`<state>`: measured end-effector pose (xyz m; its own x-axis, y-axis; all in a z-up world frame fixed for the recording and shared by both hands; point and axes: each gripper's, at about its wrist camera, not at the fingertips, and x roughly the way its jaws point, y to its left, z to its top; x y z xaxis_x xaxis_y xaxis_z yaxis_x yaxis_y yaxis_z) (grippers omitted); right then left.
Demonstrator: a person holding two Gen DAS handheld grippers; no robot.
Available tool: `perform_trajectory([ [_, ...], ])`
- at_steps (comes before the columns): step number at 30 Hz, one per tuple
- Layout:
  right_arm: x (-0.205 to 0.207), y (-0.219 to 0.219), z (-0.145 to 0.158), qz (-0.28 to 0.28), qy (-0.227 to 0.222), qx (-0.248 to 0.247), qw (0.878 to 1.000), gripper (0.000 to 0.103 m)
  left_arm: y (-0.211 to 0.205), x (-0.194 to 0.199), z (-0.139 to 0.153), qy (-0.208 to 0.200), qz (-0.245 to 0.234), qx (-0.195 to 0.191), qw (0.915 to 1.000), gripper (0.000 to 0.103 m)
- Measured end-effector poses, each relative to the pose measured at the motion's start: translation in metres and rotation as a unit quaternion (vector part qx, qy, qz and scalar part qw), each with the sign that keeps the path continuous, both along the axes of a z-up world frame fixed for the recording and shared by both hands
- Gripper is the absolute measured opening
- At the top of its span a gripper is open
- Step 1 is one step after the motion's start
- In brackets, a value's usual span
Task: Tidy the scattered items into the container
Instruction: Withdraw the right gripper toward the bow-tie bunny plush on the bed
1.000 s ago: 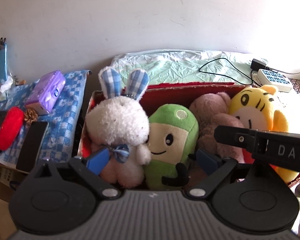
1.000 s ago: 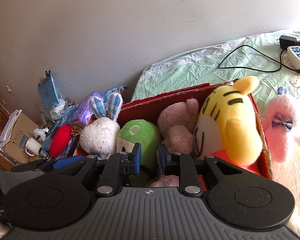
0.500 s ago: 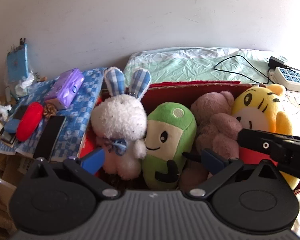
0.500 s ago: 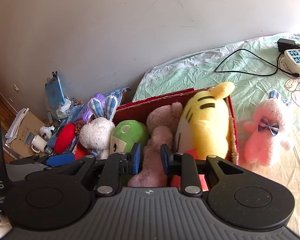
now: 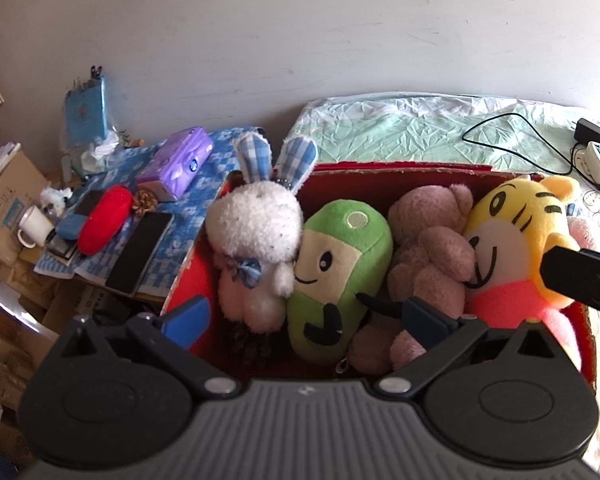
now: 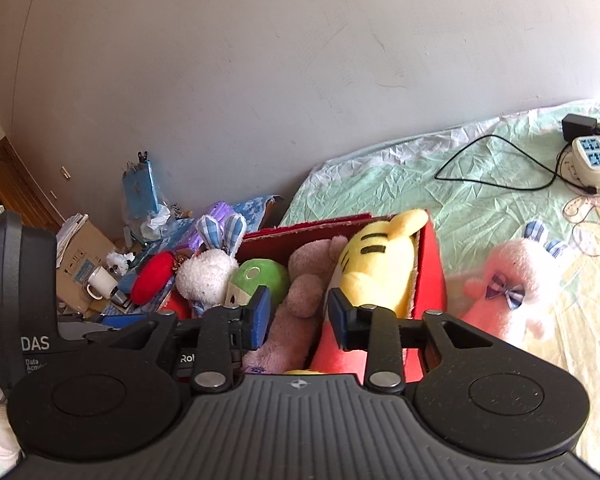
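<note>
My right gripper point(image 6: 296, 320) has its fingers parted and empty above the red box point(image 6: 430, 276), where four plush toys already sit. My left gripper point(image 5: 306, 318) is spread wide, holding nothing. The pink bunny point(image 6: 512, 292) lies on the bed just outside the box's right wall. It looks light and squashy; I would pinch its round middle, not the bow.

Five plush toys point(image 6: 380, 264), one red box point(image 6: 430, 264)

Four plush toys point(image 5: 340, 264) fill red box point(image 6: 430, 276); pink bunny point(image 6: 512, 292) outside.
</note>
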<state>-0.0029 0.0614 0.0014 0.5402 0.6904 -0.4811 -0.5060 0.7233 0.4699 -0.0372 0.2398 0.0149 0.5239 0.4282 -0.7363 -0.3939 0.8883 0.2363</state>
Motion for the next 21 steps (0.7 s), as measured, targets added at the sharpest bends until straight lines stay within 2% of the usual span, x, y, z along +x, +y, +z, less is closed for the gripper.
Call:
perform_trajectory([
  [6, -0.004, -0.025, 0.001, 0.004, -0.012, -0.012, 1.000, 0.038, -0.029, 0.003, 0.008, -0.009, 0.000, 0.012, 0.9999, 0.102],
  [9, -0.004, -0.041, -0.001, 0.003, -0.008, -0.018, 1.000, 0.038, -0.046, 0.005, 0.016, -0.024, -0.011, 0.005, 0.9996, 0.102],
  [14, 0.000, -0.076, -0.011, -0.011, 0.010, -0.033, 0.999, 0.041, -0.086, 0.012, 0.022, -0.038, -0.062, -0.012, 0.9973, 0.102],
  [21, 0.016, -0.137, -0.038, -0.062, 0.052, -0.052, 0.995, 0.041, -0.153, 0.027, 0.009, -0.004, -0.128, -0.039, 0.9909, 0.102],
])
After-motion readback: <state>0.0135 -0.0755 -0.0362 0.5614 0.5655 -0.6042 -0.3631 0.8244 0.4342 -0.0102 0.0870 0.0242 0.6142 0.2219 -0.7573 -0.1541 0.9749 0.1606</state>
